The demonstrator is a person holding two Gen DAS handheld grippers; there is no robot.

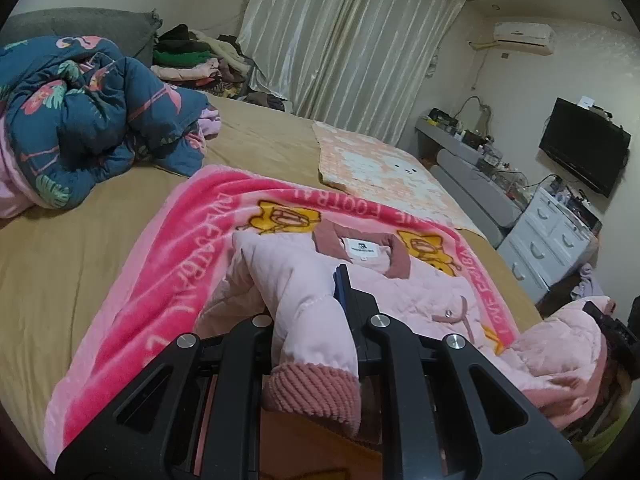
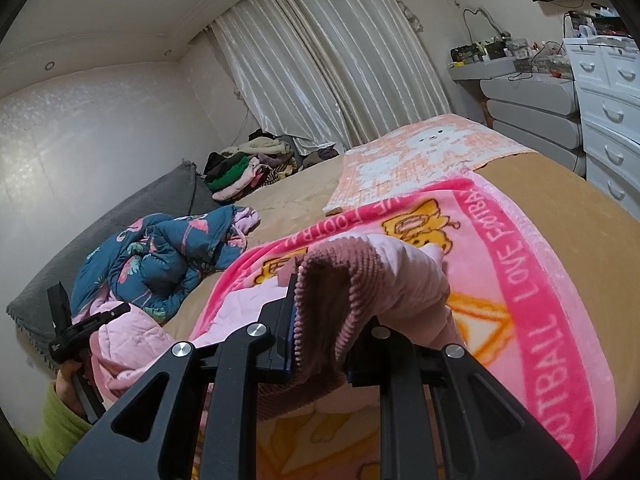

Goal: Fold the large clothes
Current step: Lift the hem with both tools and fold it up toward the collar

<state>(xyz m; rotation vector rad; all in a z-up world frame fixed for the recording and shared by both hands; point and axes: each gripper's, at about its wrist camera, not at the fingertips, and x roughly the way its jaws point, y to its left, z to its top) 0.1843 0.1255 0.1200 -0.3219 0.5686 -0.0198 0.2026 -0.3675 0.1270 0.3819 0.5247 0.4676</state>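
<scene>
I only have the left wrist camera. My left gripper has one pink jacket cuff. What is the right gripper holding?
Observer: The right gripper is shut on the other ribbed cuff.
Operator: Is that sleeve flat?
Observer: No, the jacket sleeve rises off the pink blanket to the jaws.
Operator: Can you see my side?
Observer: Yes, the left gripper at the left edge, a hand beneath it, lime-green sleeve below.

Each black tool point(image 1: 316, 304) has angular linkage arms with silver screws; the person's sleeve point(image 2: 56, 436) is lime green.
</scene>
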